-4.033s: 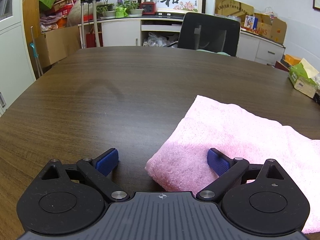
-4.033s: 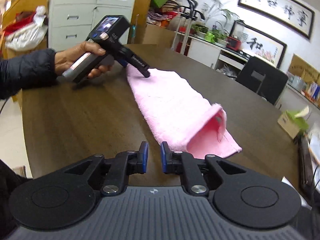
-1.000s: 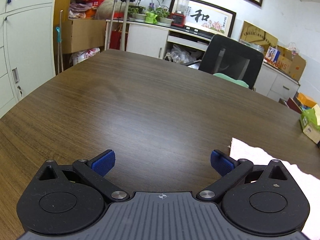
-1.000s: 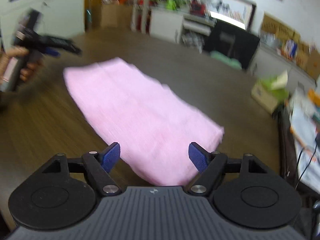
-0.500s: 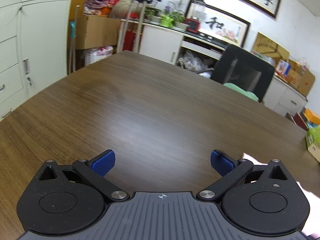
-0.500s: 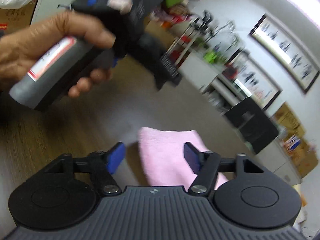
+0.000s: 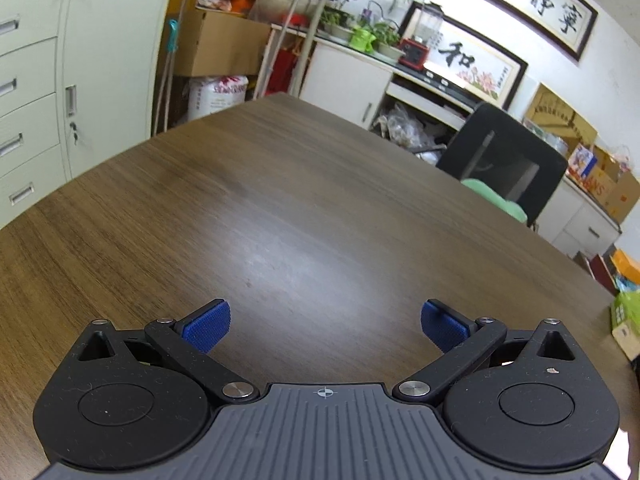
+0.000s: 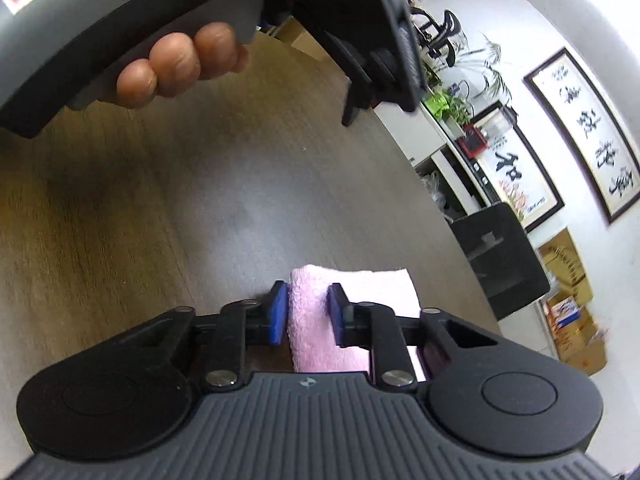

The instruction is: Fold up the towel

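Note:
The pink towel lies folded on the dark wooden table. My right gripper is shut on the towel's near left corner, with pink cloth between its blue pads. My left gripper is open and empty above bare table; no towel shows between its fingers. In the right wrist view the left gripper body and the hand holding it fill the top, close overhead.
A black office chair stands at the table's far side. White cabinets, cardboard boxes and plants line the walls. A green tissue box sits at the table's right edge.
My right gripper swung to the towel's corner and closed on it. My left gripper drew back off the towel and turned left; the towel has left its view.

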{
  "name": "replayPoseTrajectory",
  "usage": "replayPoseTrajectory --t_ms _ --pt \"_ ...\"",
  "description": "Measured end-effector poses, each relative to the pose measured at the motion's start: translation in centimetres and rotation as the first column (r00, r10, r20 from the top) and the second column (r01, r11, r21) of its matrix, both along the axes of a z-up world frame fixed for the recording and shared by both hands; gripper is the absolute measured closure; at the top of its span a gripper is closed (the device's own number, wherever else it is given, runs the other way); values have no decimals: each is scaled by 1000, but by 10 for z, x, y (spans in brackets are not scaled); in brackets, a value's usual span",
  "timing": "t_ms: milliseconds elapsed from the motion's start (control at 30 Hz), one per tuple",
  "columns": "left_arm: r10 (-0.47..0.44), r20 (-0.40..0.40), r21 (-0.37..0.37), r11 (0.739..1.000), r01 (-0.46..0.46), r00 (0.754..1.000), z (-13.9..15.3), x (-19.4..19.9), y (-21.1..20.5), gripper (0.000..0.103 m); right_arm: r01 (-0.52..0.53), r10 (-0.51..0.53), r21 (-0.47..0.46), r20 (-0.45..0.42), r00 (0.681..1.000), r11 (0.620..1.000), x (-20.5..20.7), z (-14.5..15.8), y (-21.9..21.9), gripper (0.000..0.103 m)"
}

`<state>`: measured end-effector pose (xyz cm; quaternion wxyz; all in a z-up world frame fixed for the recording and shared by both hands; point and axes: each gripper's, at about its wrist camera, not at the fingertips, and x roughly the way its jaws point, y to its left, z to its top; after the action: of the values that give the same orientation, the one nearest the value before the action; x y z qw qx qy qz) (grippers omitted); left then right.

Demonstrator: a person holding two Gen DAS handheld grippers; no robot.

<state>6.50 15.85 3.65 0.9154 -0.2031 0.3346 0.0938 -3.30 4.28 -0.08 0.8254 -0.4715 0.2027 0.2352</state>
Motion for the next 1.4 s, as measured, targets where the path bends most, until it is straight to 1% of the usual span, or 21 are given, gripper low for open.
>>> replayPoseTrajectory --t_ms 33,100,133,233,333,367,467,500,533,633,733,800,833,933,1033,1100,1133,1167,1267,1333,1400 --pt "-5 -5 -1 1000 5 1000 -1 0 -1 0 -9 9 -19 15 1000 1000 -1 -3 2 85" --pt "-18 -23 -2 1000 18 1000 -4 2 -3 0 -20 24 -69 49 999 997 -4 -11 5 93" --pt "-28 -36 -4 1000 28 999 -6 3 -4 0 -17 22 -79 58 998 997 -5 -14 6 94" --pt "-84 -71 -45 996 81 994 -11 6 -6 0 -2 9 -56 116 993 998 -7 -12 1 96" --pt "-183 -90 -119 978 172 979 -15 8 -9 0 14 -17 17 158 987 1000 -6 5 -13 96" --pt "-217 -88 -144 968 204 972 -16 8 -10 0 18 -23 38 157 987 999 -5 11 -18 96" --pt "-330 -62 -237 922 307 942 -15 7 -14 0 24 -42 114 156 987 993 -12 27 -35 96" --pt "-365 -49 -278 899 339 930 -15 6 -14 0 26 -47 133 158 986 991 -14 31 -40 96" --pt "-390 -40 -308 881 360 920 -16 5 -15 0 25 -48 141 161 986 990 -17 33 -42 96" --pt "-415 -44 -368 852 371 909 -23 5 -17 1 22 -49 164 163 985 986 -24 35 -47 96" --pt "-456 -37 -421 814 400 889 -31 6 -22 10 18 -49 187 163 985 982 -31 36 -52 96" --pt "-506 -26 -448 777 442 862 -35 7 -28 17 16 -54 214 171 984 977 -34 37 -57 95" --pt "-516 -26 -455 769 450 856 -36 8 -30 21 18 -58 226 174 983 974 -36 39 -59 95" --pt "-533 -18 -440 764 471 846 -37 10 -37 23 16 -64 263 173 983 965 -42 43 -66 95" --pt "-539 -7 -472 744 472 842 -40 13 -41 28 12 -63 275 177 982 961 -50 47 -70 95" --pt "-541 -1 -503 727 467 841 -44 16 -41 35 6 -60 282 184 981 959 -54 48 -74 94" --pt "-537 0 -513 724 461 843 -46 17 -41 44 5 -60 285 185 981 959 -57 48 -75 94" --pt "-533 -3 -517 725 455 846 -49 18 -41 58 6 -62 288 185 981 957 -60 48 -76 94" --pt "-506 -17 -526 738 422 862 -57 19 -41 83 12 -70 305 177 982 952 -70 48 -81 94" --pt "-485 -25 -529 749 400 874 -61 19 -40 92 17 -73 319 163 984 948 -72 49 -84 94" --pt "-445 -17 -523 767 371 895 -58 16 -38 96 18 -69 335 140 988 942 -74 48 -86 94"
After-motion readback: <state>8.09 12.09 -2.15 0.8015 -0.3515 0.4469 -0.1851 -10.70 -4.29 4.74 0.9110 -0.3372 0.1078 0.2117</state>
